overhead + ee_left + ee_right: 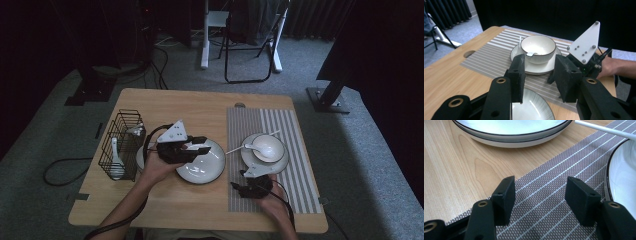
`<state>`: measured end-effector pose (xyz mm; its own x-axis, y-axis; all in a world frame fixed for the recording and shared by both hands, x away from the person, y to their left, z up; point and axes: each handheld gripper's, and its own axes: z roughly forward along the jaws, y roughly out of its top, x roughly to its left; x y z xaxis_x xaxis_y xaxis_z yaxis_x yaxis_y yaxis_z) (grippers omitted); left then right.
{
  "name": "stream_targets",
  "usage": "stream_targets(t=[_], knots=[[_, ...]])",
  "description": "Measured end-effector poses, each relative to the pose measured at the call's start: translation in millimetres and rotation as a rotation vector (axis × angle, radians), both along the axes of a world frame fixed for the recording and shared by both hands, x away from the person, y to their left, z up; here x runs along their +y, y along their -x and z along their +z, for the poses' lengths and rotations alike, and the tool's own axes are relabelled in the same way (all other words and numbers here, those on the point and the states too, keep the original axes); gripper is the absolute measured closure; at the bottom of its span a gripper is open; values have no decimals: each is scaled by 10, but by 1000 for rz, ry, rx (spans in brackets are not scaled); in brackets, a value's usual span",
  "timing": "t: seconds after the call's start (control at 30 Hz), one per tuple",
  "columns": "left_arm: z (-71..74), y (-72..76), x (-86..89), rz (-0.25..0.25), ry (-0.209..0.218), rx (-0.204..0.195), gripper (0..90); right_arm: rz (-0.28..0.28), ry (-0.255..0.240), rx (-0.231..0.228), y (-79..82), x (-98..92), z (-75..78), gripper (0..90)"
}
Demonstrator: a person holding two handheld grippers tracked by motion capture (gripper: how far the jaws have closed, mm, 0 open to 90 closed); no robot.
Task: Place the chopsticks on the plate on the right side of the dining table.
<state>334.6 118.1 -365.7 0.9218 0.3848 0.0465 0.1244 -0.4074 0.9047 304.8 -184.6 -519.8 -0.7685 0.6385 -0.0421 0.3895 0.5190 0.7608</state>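
My left gripper [202, 145] hovers open over the near-left part of a large white plate [205, 167] with a dark rim, nothing between its jaws. In the left gripper view the open jaws [540, 77] frame a white bowl [537, 47] on a saucer [534, 68], with a spoon [530, 53] resting in the bowl. My right gripper [238, 187] lies low on the striped placemat [295, 165], open and empty, just in front of the saucer [250, 161]. In the right gripper view its jaws [541, 200] stand wide above the mat [549, 195].
A black wire basket [120, 145] holding a white spoon [115, 159] stands at the table's left. Another white dish [140, 157] peeks out under my left hand. A round hole [240, 105] marks the far table edge. A chair [250, 40] stands beyond the table.
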Motion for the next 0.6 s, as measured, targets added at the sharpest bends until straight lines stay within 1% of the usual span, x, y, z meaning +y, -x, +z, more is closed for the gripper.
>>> stream_targets(t=[0.1, 0.2, 0.3, 0.33, 0.37, 0.43, 0.5, 0.6], knots=[[48, 39, 75, 5, -2, -12, 616, 2, 1, 1, -1, 3, -6, 412], [87, 97, 171, 9, -18, -32, 612, -1, -2, 2, -2, -2, -5, 411], [122, 170, 287, 18, -43, -48, 611, -1, -2, 2, -3, -10, -1, 411], [122, 170, 287, 18, -43, -48, 610, -1, -2, 2, -3, -10, -1, 411], [144, 201, 339, 24, -47, -54, 610, -2, -3, 2, -3, -11, -1, 411], [209, 265, 459, 36, -39, -66, 610, -2, -4, 4, -4, -6, -5, 411], [231, 283, 491, 43, -36, -71, 609, -1, -4, 4, -4, -4, -7, 412], [334, 341, 597, 57, -33, -102, 608, -2, -5, 5, -2, -1, -7, 411]])
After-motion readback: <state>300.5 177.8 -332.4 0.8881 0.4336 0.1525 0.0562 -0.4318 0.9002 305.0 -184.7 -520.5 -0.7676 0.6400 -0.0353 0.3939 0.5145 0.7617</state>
